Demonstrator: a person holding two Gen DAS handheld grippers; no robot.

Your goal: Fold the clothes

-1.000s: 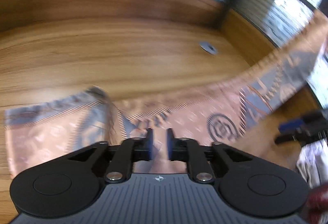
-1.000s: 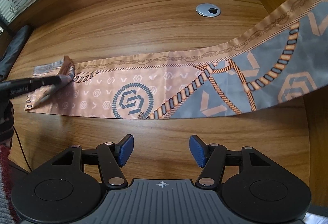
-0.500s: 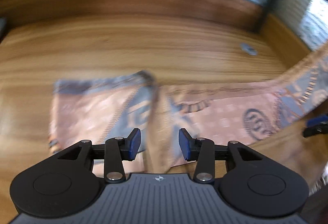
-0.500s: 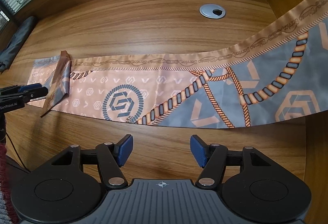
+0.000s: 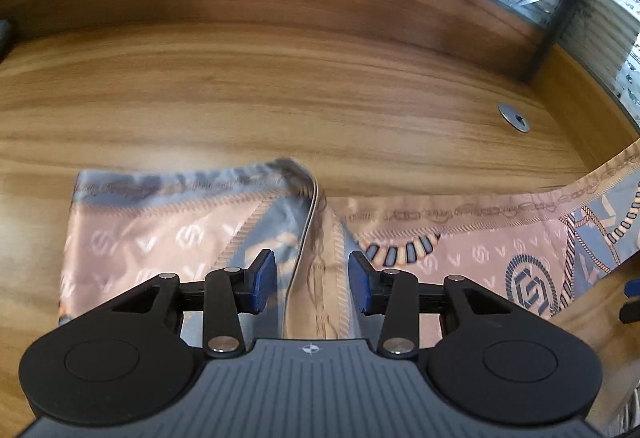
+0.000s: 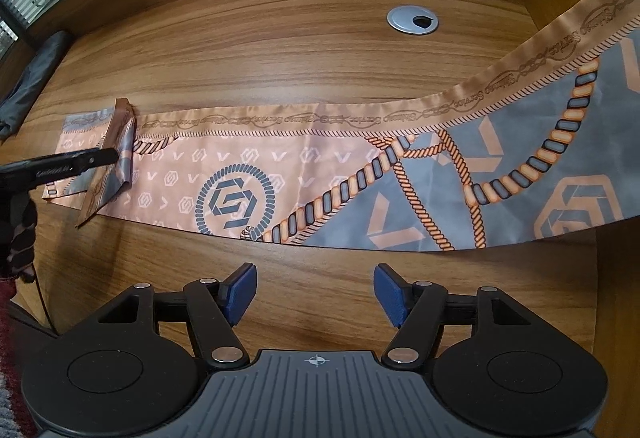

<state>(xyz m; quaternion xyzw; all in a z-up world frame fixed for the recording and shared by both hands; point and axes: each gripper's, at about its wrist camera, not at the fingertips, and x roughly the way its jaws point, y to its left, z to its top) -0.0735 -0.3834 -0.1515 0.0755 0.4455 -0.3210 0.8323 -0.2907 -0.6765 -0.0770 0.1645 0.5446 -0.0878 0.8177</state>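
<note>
The brown wood-grain desk (image 6: 280, 17) carries everything here, with a wooden back panel along its far side. Across it lies the task's thing, a long peach-and-grey satin scarf printed with rope and hexagon-logo motifs (image 6: 320, 173). It runs flat from the left end toward the right, where the cloth lifts off the desk and leaves view; what holds that end up I cannot see.

As I judge it, the folding has barely begun. Only the left end shows any fold: a short flap of the scarf (image 5: 316, 238) stands up as a ridge over the flat layer, turned back on the cloth rather than pressed down. The whole long run to the right is still a single spread layer, so nearly all the folds remain.

My left gripper (image 5: 312, 284) hangs over that ridge, which sits between the blue pads. The jaws are closing, but I see gaps on both sides, so the pads do not press on the cloth yet. My right gripper (image 6: 314, 298) hovers over bare desk near the scarf's near edge, its jaws easing wider with nothing between them.

No containers are in sight: no basket, box or drawer. On the far desk sits a round silver cable grommet (image 6: 412, 21). A dark grey folded umbrella-like thing (image 6: 32, 77) lies at the far left edge.
</note>
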